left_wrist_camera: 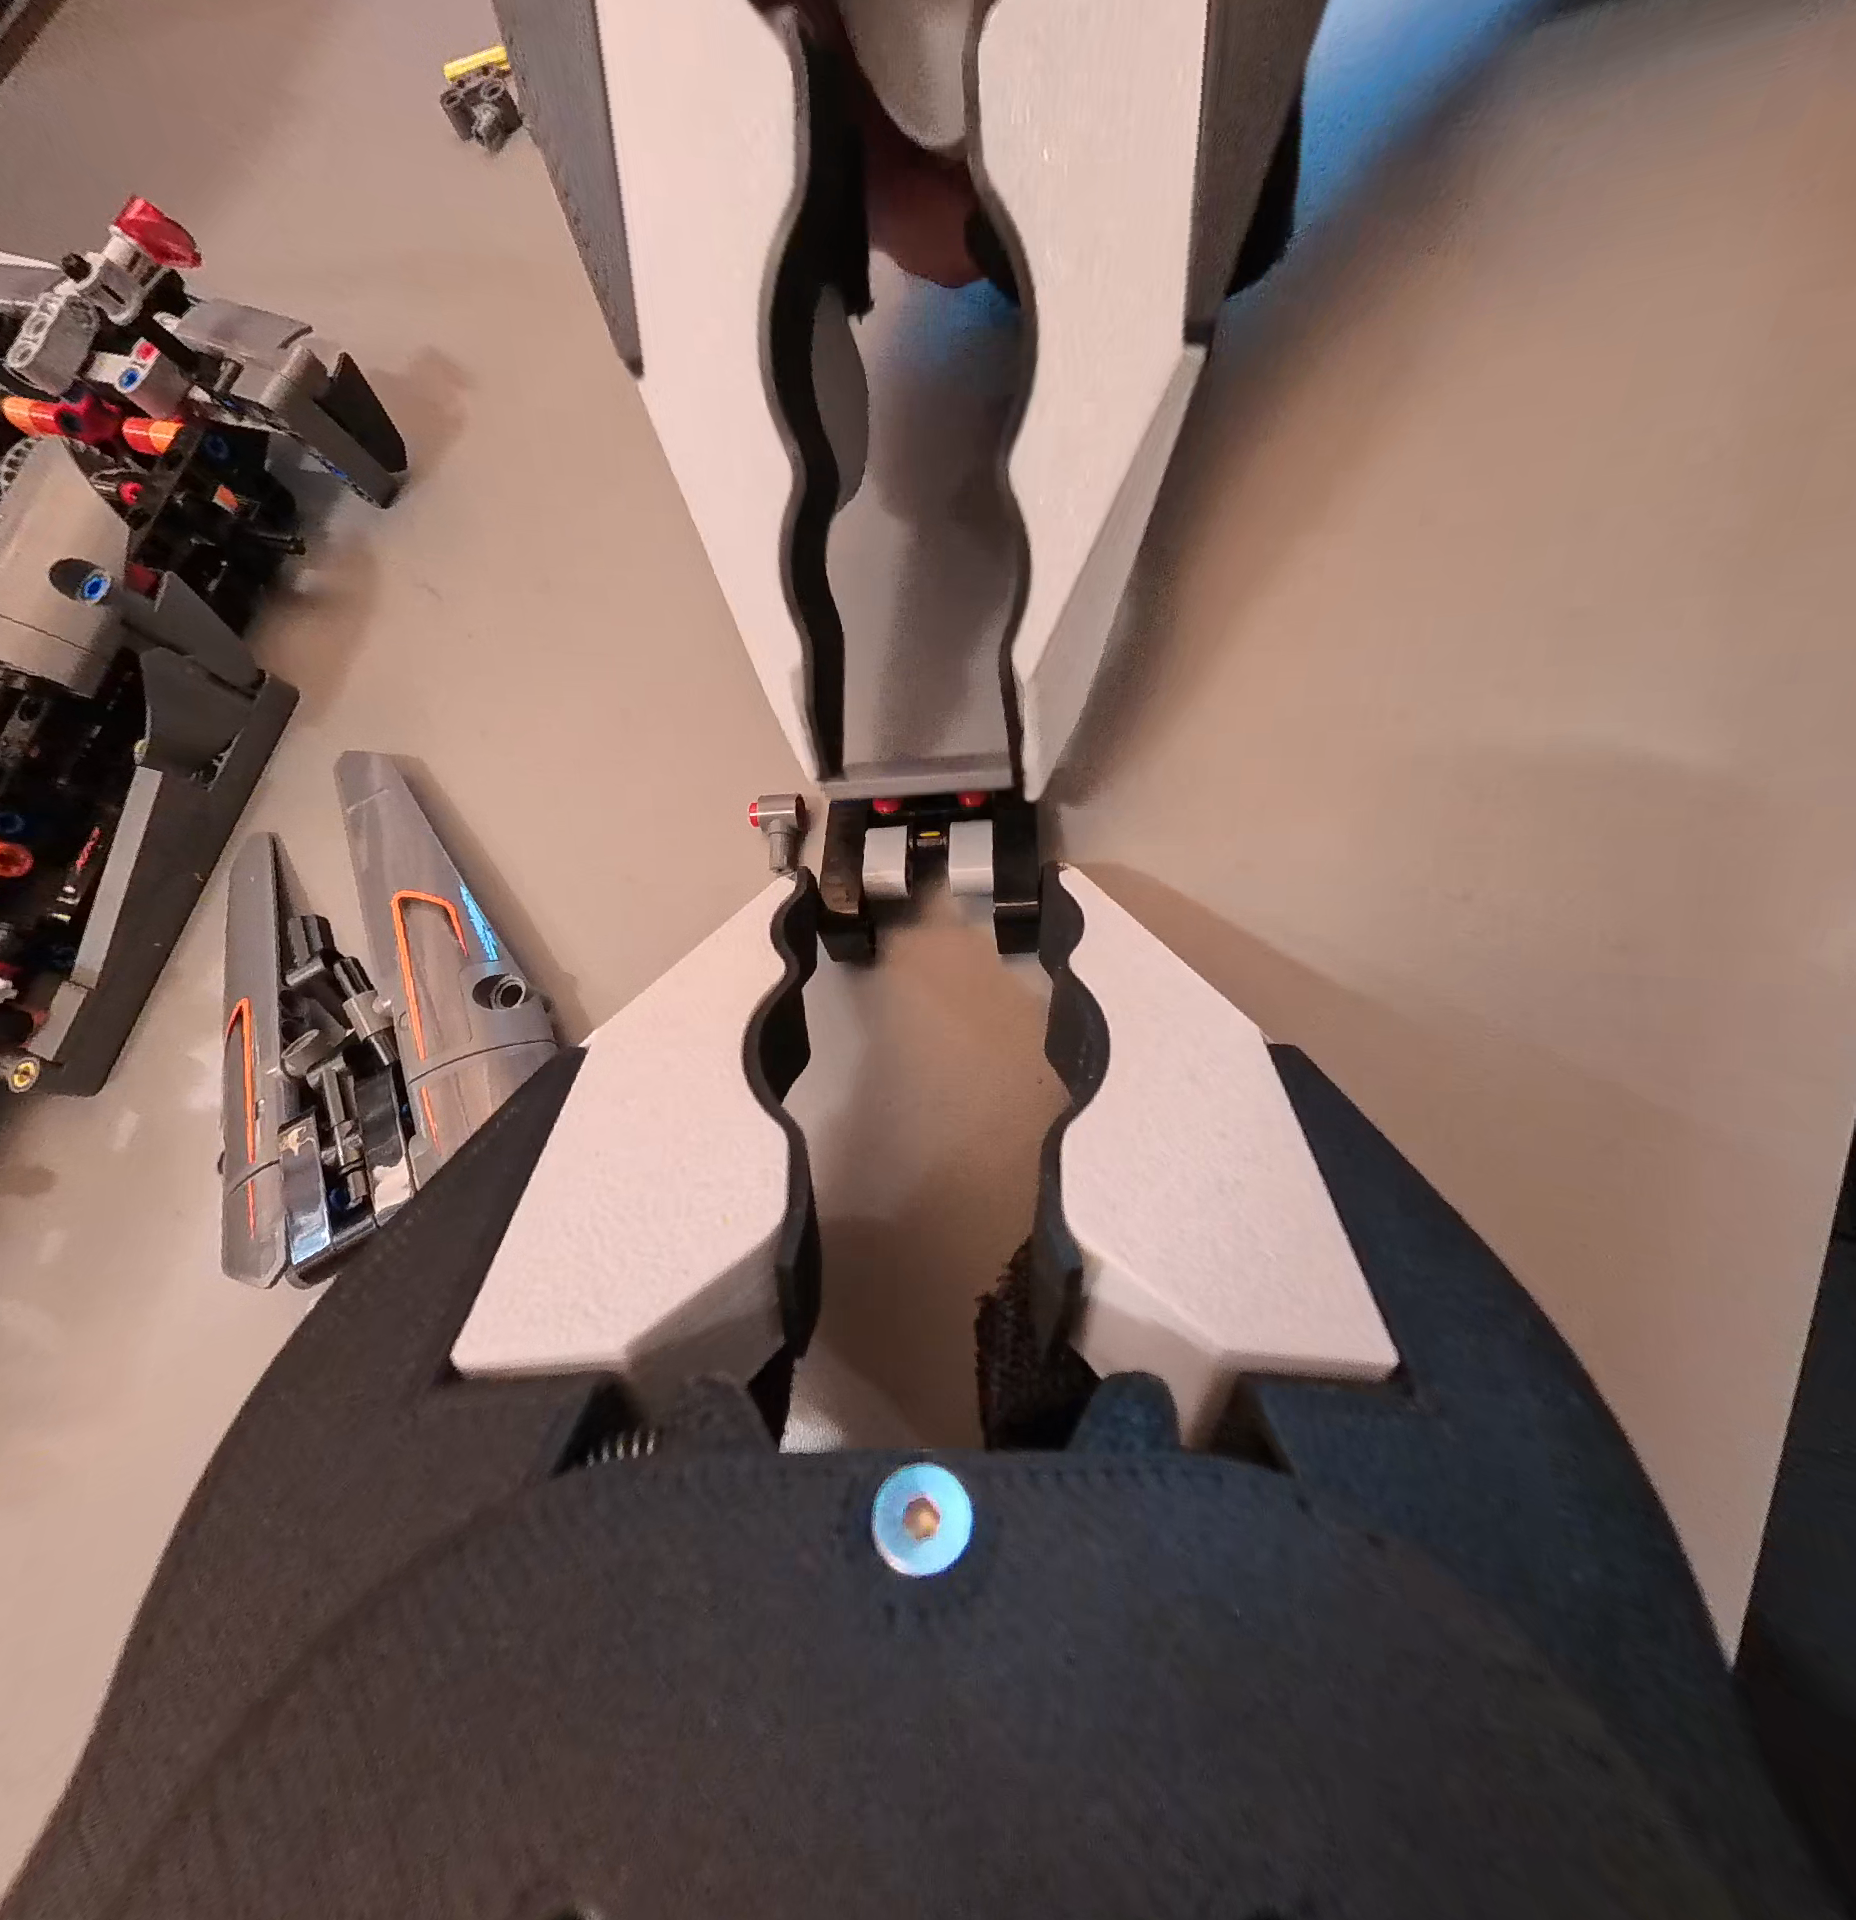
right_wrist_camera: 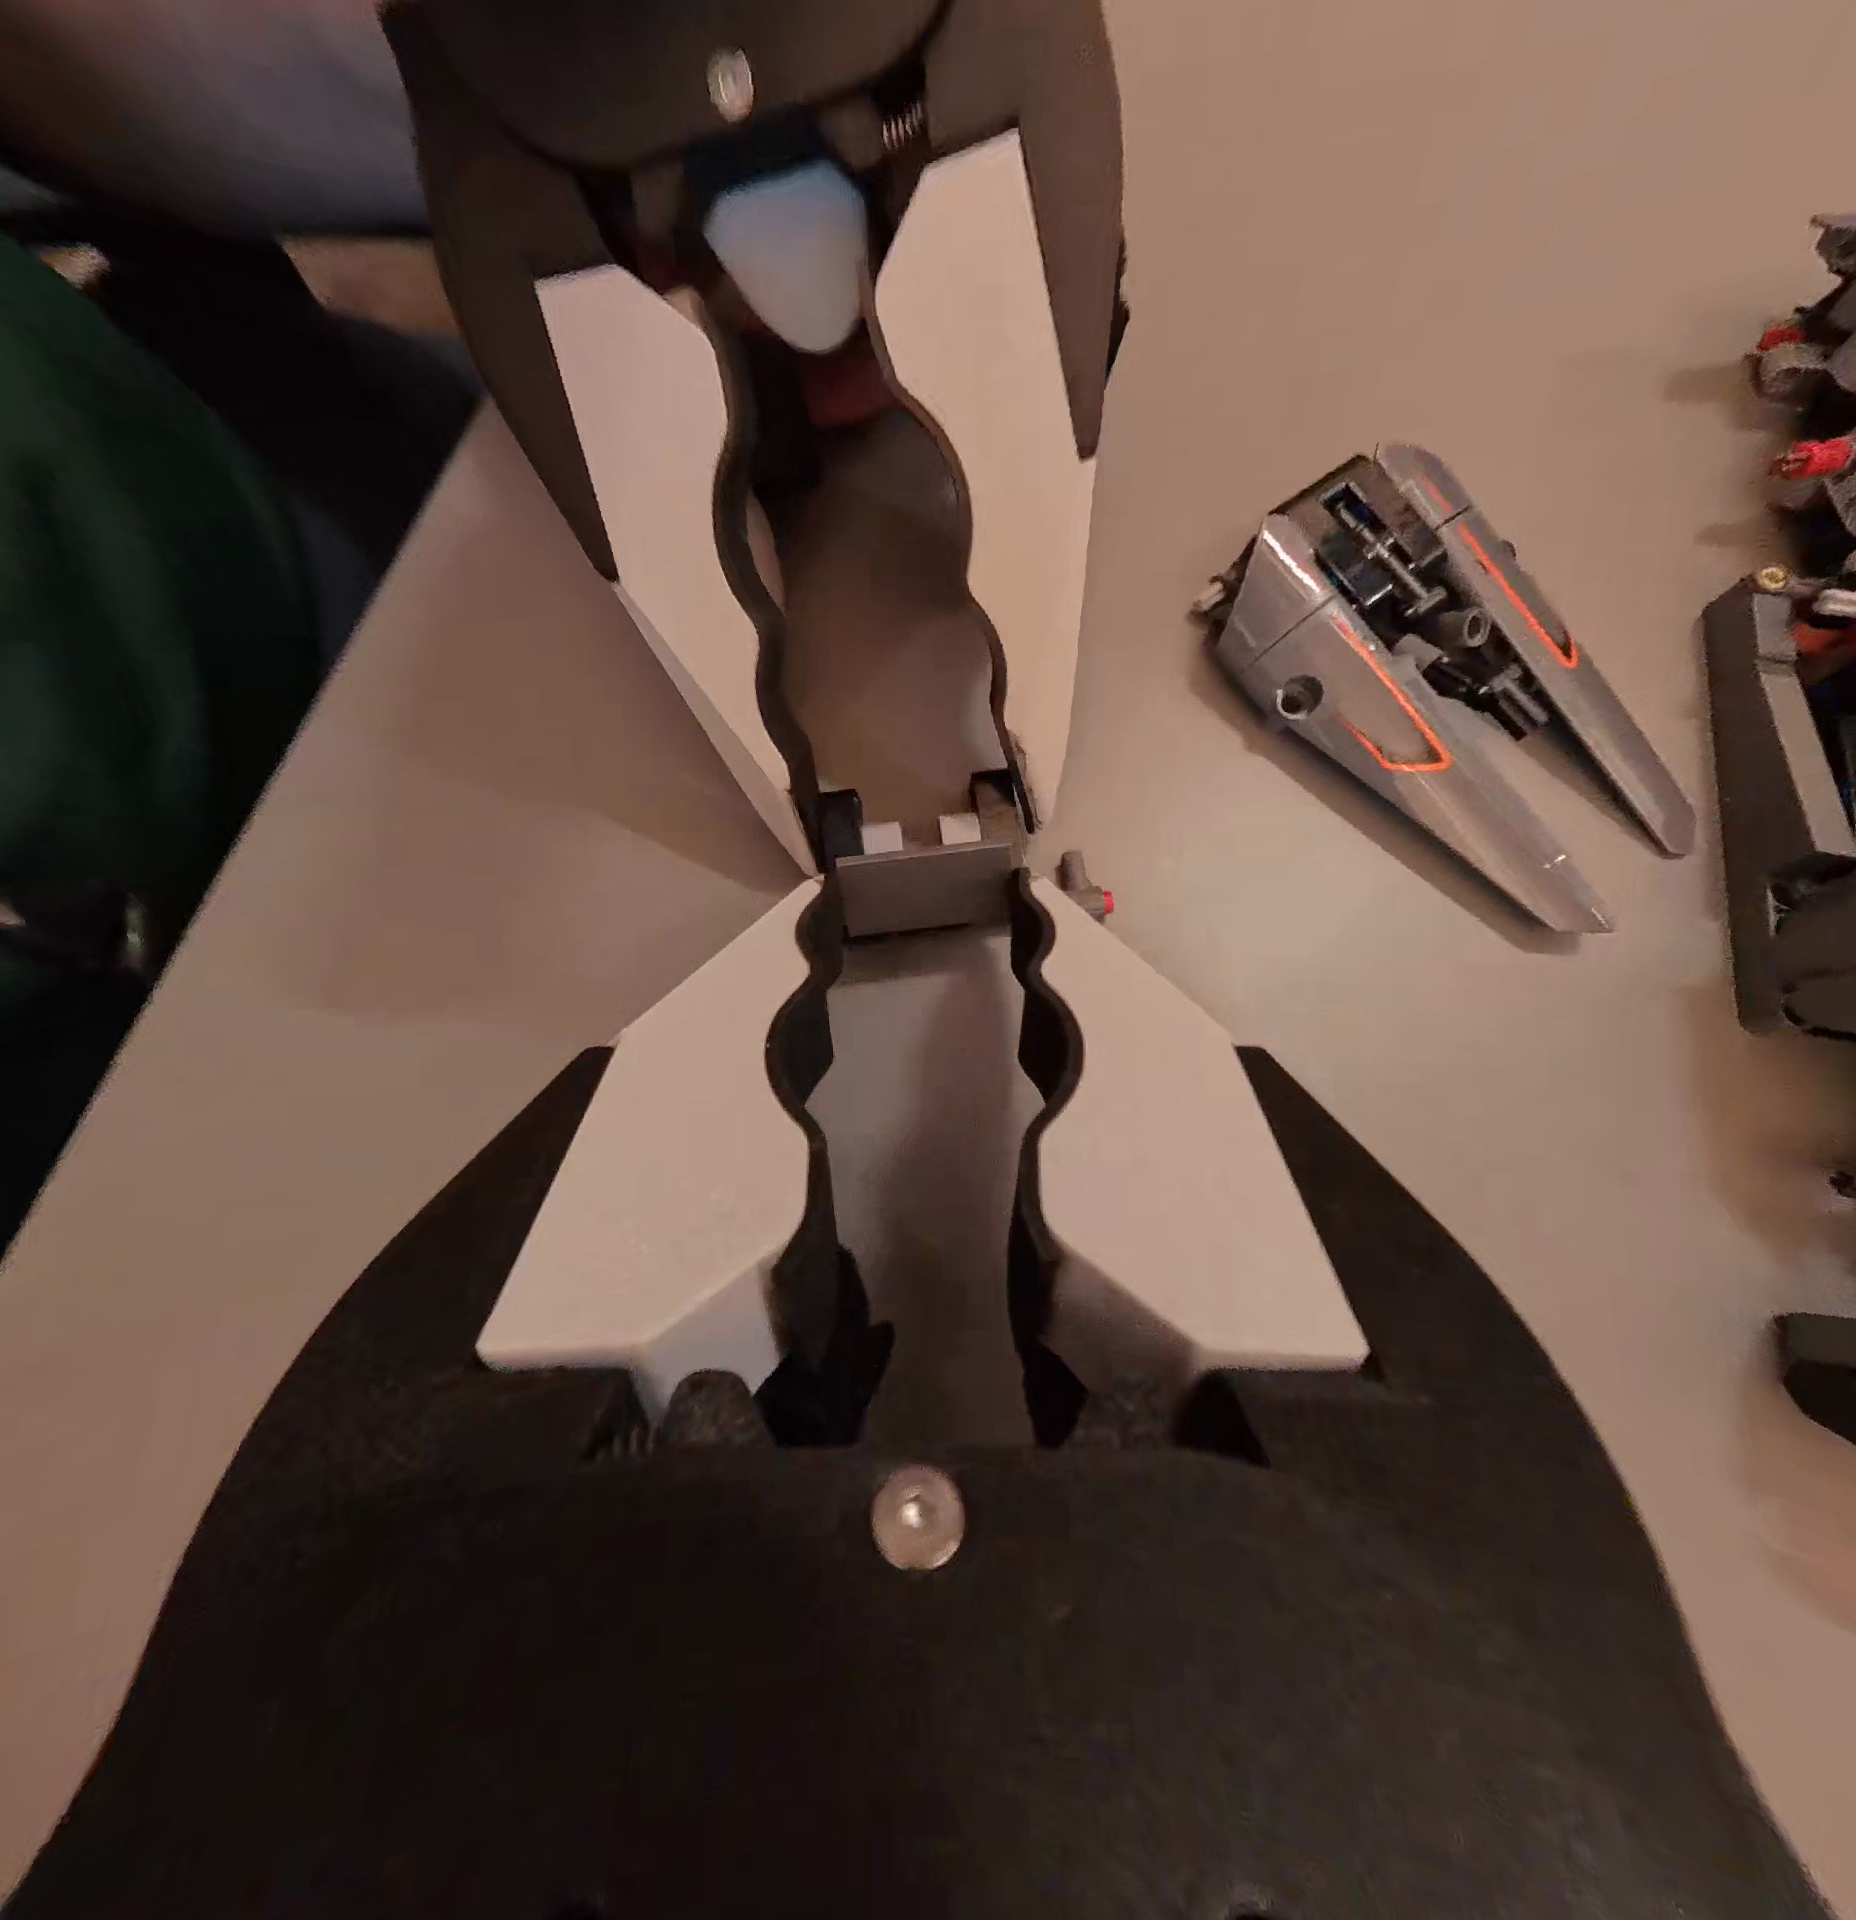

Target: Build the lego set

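A small black and grey lego sub-assembly (left_wrist_camera: 888, 862) is held between both grippers above the beige table (left_wrist_camera: 1423, 727). My left gripper (left_wrist_camera: 929, 904) is shut on its black side arms. My right gripper (left_wrist_camera: 924, 769) comes from the opposite side, tip to tip with the left. In the right wrist view my right gripper (right_wrist_camera: 919, 904) is shut on the grey block (right_wrist_camera: 924, 883) of that sub-assembly, and the left gripper (right_wrist_camera: 913, 810) faces it. A small grey pin with a red tip (left_wrist_camera: 778, 821) lies on the table right beside the fingertips and also shows in the right wrist view (right_wrist_camera: 1090, 883).
A grey wedge-shaped sub-assembly with orange lines (left_wrist_camera: 384, 1039) (right_wrist_camera: 1423, 707) lies beside the grippers. The large black and grey model (left_wrist_camera: 93, 623) (right_wrist_camera: 1797, 831) stands beyond it. Small yellow and grey parts (left_wrist_camera: 477, 88) lie farther off. A person's green sleeve (right_wrist_camera: 93, 623) is past the table edge. The tips of both grippers are at nearly the same place.
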### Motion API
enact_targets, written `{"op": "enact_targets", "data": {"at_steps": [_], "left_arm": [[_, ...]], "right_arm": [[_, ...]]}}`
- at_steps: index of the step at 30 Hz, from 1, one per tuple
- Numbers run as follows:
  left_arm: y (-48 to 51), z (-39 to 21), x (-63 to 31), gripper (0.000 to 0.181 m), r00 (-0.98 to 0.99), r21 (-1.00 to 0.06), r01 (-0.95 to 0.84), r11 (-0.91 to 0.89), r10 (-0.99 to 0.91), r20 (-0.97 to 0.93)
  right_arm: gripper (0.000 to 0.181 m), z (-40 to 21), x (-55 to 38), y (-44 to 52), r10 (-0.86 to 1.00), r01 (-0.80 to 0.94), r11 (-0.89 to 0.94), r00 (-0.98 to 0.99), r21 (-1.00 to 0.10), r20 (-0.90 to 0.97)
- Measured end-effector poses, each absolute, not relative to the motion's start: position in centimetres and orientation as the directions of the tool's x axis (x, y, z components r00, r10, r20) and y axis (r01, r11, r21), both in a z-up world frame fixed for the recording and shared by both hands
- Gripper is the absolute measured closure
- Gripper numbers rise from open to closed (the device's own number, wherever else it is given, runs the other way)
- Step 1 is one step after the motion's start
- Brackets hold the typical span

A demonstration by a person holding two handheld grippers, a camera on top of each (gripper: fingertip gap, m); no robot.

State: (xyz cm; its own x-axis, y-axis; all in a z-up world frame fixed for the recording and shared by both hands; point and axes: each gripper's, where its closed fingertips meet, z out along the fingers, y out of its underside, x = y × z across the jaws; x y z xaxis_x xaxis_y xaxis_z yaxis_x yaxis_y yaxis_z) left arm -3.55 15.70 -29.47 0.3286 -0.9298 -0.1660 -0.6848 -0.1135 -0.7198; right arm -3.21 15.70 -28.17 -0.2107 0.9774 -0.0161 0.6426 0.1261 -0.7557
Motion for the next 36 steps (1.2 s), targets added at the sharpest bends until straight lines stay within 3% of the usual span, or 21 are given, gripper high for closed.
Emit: {"op": "enact_targets", "data": {"at_steps": [1,36], "left_arm": [[15.70,-29.47,-3.55,0.140,0.329,-0.720,-0.685,-0.114,-0.930,-0.166],[15.74,-29.47,-3.50,0.140,0.320,-0.721,-0.684,-0.114,-0.934,-0.156]], "right_arm": [[0.151,-28.39,-3.26,15.63,0.977,0.650,0.138,-0.215,-0.747,-0.007],[0.151,-28.73,-3.39,15.47,0.976,0.666,0.166,-0.218,-0.727,0.022]]}}
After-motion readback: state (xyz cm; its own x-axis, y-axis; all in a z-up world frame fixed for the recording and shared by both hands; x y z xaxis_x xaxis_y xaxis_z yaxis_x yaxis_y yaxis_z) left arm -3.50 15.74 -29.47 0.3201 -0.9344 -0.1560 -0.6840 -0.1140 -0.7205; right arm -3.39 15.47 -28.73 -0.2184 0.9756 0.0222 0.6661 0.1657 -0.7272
